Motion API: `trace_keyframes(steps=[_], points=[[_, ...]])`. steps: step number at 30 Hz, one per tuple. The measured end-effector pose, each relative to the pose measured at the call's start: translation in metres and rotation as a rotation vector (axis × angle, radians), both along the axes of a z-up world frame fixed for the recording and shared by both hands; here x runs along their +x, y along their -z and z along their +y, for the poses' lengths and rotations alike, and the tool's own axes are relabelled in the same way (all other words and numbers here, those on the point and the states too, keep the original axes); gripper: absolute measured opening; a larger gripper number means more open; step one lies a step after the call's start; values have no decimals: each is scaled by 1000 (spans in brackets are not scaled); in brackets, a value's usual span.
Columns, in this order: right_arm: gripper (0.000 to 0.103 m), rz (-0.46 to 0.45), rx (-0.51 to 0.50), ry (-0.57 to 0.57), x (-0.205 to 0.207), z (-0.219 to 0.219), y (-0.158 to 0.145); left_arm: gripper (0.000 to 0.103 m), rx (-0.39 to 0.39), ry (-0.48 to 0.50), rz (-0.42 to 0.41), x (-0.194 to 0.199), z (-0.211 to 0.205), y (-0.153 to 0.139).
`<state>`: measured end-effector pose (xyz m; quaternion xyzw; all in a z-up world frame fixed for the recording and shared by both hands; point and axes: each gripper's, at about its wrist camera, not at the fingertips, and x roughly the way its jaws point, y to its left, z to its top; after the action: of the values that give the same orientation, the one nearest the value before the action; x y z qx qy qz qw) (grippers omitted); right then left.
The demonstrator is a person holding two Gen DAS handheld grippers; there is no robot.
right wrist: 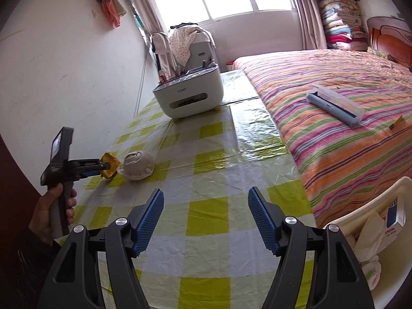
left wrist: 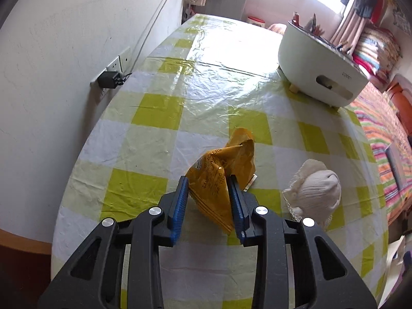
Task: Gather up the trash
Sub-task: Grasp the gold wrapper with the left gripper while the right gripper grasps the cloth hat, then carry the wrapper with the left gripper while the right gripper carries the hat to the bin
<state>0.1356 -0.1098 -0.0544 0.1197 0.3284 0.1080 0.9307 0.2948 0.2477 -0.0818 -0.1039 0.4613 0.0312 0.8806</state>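
Wrapper (left wrist: 221, 177) sits clamped between left gripper (left wrist: 209, 188) fingers.

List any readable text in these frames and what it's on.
"...ACKERS": partial word on the yellow snack wrapper held in the left gripper; the smaller print below it is too blurred to read.
Brand mark on the front of the white organizer box: present, too small to read.
Blue and white carton in the white bin: print too blurred to read.
Nothing else legible.
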Motion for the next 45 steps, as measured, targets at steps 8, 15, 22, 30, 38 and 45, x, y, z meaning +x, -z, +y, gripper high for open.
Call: trace_keyframes(steps=[8, 15, 22, 30, 38, 45], points=[[66, 17, -9, -85, 15, 29, 1, 12, -18, -53, -42, -23, 1, -13], [66, 25, -69, -235, 53, 83, -2, 12, -52, -107, -98, -71, 10, -36], [66, 105, -119, -300, 109, 142, 19, 12, -78, -118, -143, -122, 7, -44], [66, 149, -194, -294, 146, 175, 36, 12, -72, -102, -172, -132, 1, -51], [51, 206, -226, -305, 171, 196, 52, 12, -58, -108, -180, -136, 0, -53], [43, 170, -265, -324, 149, 185, 51, 12, -26, -71, -182, -137, -20, -53]])
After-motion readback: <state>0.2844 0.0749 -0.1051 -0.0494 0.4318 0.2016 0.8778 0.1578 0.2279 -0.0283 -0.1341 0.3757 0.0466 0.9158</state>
